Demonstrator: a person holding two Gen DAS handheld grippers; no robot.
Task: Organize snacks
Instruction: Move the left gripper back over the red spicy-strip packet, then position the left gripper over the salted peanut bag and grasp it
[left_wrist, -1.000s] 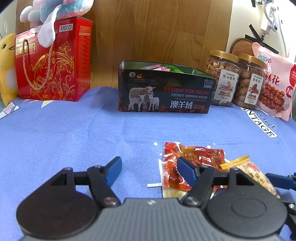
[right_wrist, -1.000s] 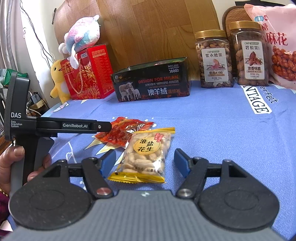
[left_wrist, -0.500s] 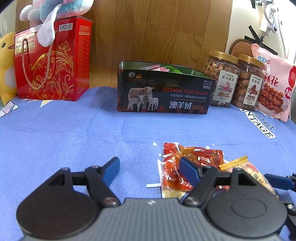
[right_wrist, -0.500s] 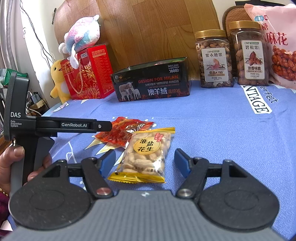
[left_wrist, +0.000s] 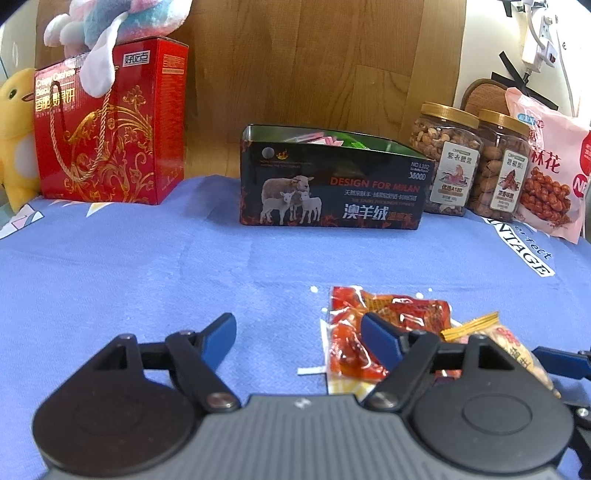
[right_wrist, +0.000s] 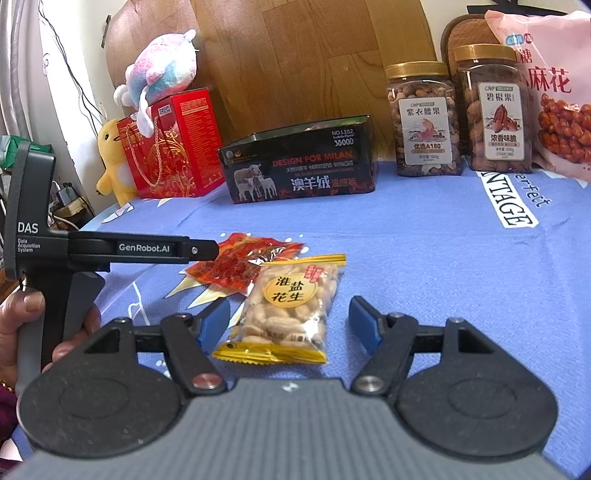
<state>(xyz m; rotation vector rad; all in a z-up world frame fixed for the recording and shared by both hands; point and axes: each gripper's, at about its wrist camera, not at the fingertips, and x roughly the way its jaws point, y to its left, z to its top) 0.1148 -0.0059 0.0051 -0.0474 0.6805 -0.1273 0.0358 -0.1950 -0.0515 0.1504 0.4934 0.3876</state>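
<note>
A clear peanut packet (right_wrist: 291, 306) with yellow ends lies on the blue cloth between the blue fingers of my right gripper (right_wrist: 289, 317), which is open, its pads apart from the packet. A red spicy snack packet (left_wrist: 391, 317) lies beside it, partly under the peanut packet (left_wrist: 513, 347). My left gripper (left_wrist: 297, 332) hovers low over bare cloth with its jaws opening and nothing between them; its right finger overlaps the red packet in view. The open black tin box (left_wrist: 328, 195) with sheep artwork stands further back and holds some packets.
Along the back wall stand a red gift box (left_wrist: 110, 136) topped by a plush toy, a yellow plush (left_wrist: 14, 129), two nut jars (left_wrist: 447, 158) and a pink snack bag (left_wrist: 550, 173). A hand (right_wrist: 22, 321) holds the left gripper's handle.
The left gripper's jaws have spread a little wider. Both hands and the packets have stayed where they were.
</note>
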